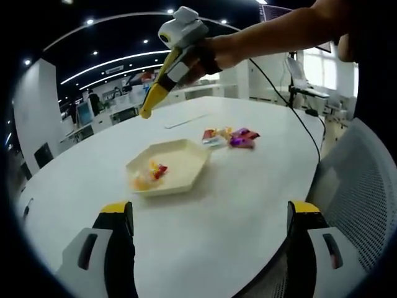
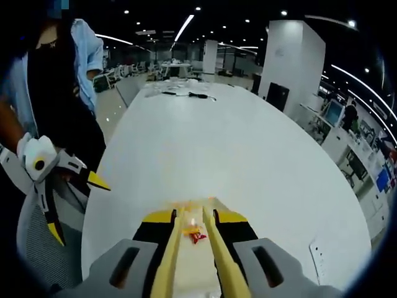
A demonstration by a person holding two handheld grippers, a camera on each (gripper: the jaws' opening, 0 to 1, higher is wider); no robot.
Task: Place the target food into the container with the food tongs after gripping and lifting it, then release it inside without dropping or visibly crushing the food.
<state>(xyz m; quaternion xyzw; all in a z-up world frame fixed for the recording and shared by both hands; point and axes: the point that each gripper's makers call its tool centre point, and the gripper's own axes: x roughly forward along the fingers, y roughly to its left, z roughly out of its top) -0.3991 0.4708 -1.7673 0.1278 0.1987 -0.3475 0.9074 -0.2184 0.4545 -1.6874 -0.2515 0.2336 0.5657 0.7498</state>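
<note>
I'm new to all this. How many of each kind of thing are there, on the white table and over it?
Hexagonal tray: 1
Yellow food tongs, held above the table: 1
Heaps of wrapped sweets: 2, one in the tray and one beside it on the table
Total: 4
The single sweets are too small to count.

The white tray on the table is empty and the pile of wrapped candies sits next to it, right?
Not quite. The tray is not empty: the left gripper view shows a couple of wrapped candies already lying in it. The rest holds: the tray is white, it is on the table, and the pile of wrapped candies sits next to it.
</note>
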